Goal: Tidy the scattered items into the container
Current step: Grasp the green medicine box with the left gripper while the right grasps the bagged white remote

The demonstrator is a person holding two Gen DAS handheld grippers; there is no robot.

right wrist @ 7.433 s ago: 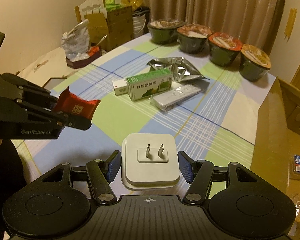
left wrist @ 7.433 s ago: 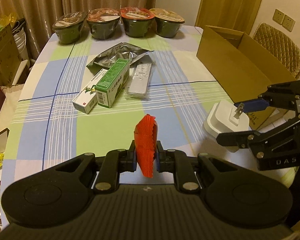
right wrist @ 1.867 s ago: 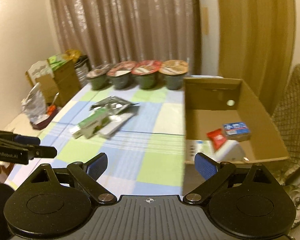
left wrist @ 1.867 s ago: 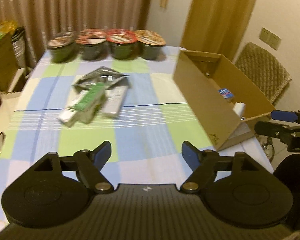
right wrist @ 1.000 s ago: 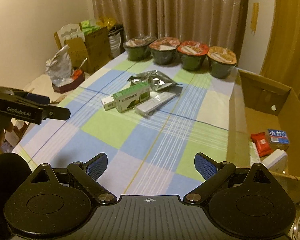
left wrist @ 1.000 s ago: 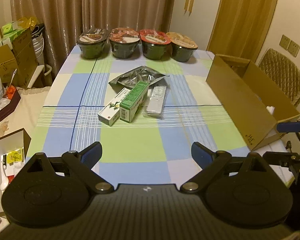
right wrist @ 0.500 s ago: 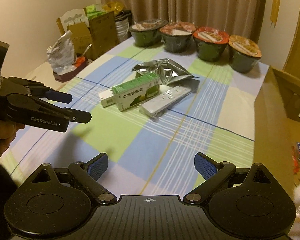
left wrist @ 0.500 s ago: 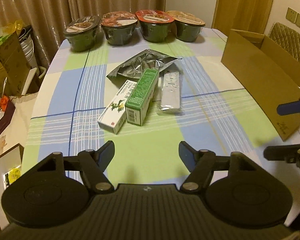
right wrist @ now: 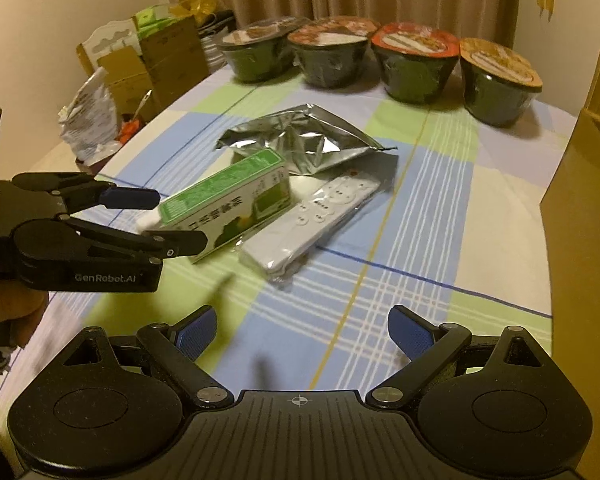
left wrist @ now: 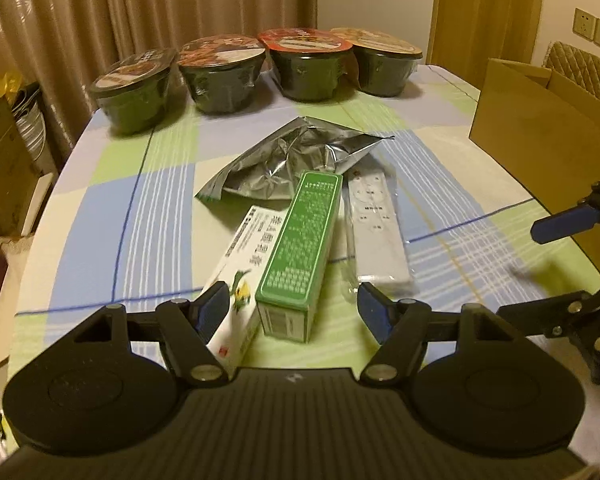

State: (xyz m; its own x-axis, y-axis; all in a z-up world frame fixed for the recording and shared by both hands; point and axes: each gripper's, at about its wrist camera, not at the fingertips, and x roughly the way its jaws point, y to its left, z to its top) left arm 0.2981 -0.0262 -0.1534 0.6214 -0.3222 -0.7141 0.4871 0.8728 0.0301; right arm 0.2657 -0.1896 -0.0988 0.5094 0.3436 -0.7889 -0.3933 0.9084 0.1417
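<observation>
left wrist view: cardboard box [left wrist: 540,128] at table's [left wrist: 100,216] right edge, contents hidden

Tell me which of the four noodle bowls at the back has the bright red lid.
The third noodle bowl from the left in the left wrist view. Its lid is bright red; the two to its left are brownish, the rightmost orange-tan.

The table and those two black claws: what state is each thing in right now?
Left gripper: open, straddling the near ends of the two boxes.
Right gripper: open, empty, above the cloth.
Green box: closed, lying flat.
White box: closed, lying beside the green one.
Remote: flat, in a clear wrapper.
Foil pouch: crumpled.
Four noodle bowls: sealed, upright.
Cardboard box: open on top.
</observation>
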